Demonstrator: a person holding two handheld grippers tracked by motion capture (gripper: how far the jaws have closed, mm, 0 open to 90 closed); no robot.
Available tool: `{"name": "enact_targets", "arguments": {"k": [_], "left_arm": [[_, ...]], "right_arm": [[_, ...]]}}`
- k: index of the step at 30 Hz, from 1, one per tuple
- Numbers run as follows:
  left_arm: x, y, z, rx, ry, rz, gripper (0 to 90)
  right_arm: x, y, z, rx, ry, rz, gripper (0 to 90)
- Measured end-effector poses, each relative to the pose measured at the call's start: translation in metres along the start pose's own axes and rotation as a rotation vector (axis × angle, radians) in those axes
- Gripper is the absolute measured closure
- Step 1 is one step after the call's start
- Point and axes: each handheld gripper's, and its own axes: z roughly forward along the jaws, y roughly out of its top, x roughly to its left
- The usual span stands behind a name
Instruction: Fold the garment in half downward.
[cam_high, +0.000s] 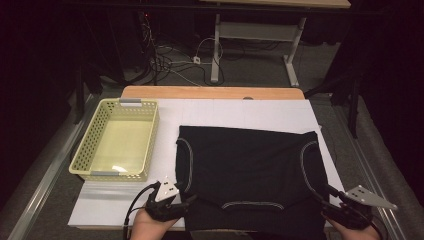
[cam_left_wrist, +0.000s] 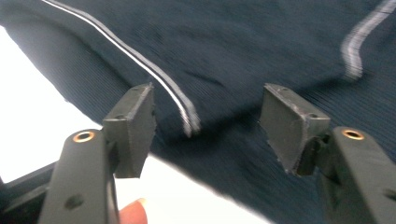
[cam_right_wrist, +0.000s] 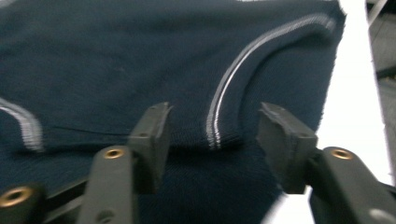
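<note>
Grippers (cam_high: 189, 200) (cam_high: 327, 192) open at dark garment (cam_high: 250, 165) near edge.

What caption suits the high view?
Two hand-held grippers, left and right, at a dark garment's near edge, a yellow basket alongside.

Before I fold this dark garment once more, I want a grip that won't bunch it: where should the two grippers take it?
Probably at the near edge of the garment, one corner each, coming in low from the person's side. It lies flat, and the left gripper and right gripper already sit open at those corners, by the white-stitched seams.
</note>
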Motion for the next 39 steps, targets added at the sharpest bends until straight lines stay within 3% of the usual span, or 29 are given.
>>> {"name": "enact_targets", "arguments": {"k": [2,5,7,10,12,16,20,21,25,28,34,39], "left_arm": [[0.003,0.004,0.006,0.001,-0.011,-0.011,35.7],[0.002,0.004,0.011,0.020,-0.018,0.000,44.1],[0.001,0.002,0.013,0.029,-0.014,0.008,47.0],[0.001,0.001,0.011,0.022,-0.013,0.008,46.3],[0.002,0.001,0.010,0.019,-0.014,0.003,44.3],[0.003,0.000,0.006,0.014,-0.024,0.012,44.3],[0.002,-0.001,0.003,0.009,-0.039,0.028,44.3],[0.002,-0.001,0.004,0.015,-0.043,0.051,44.3],[0.002,0.000,0.011,0.039,-0.054,0.065,51.5],[0.001,0.000,0.014,0.043,-0.048,0.083,60.7],[0.004,0.001,0.012,0.038,-0.051,0.072,85.4],[-0.002,0.005,-0.001,0.054,-0.026,0.097,87.6]], "right_arm": [[0.000,-0.002,0.011,0.026,0.000,0.019,42.5],[0.002,-0.003,0.019,0.062,-0.005,0.009,44.1],[0.004,-0.006,0.023,0.084,-0.003,-0.005,52.5],[0.006,-0.008,0.021,0.073,0.003,-0.044,75.8],[0.007,-0.007,0.019,0.070,0.008,-0.063,79.5],[0.013,-0.007,0.009,0.053,0.000,-0.087,81.0],[0.016,-0.009,-0.013,0.012,-0.003,-0.092,81.0],[0.018,-0.011,-0.020,0.007,-0.003,-0.090,81.0],[0.018,-0.020,-0.035,0.009,-0.012,-0.094,81.4],[0.013,-0.027,-0.031,0.038,-0.014,-0.082,81.4],[0.013,-0.029,-0.022,0.055,-0.013,-0.082,81.4],[0.013,-0.025,-0.027,0.035,-0.015,-0.080,81.4]]}}
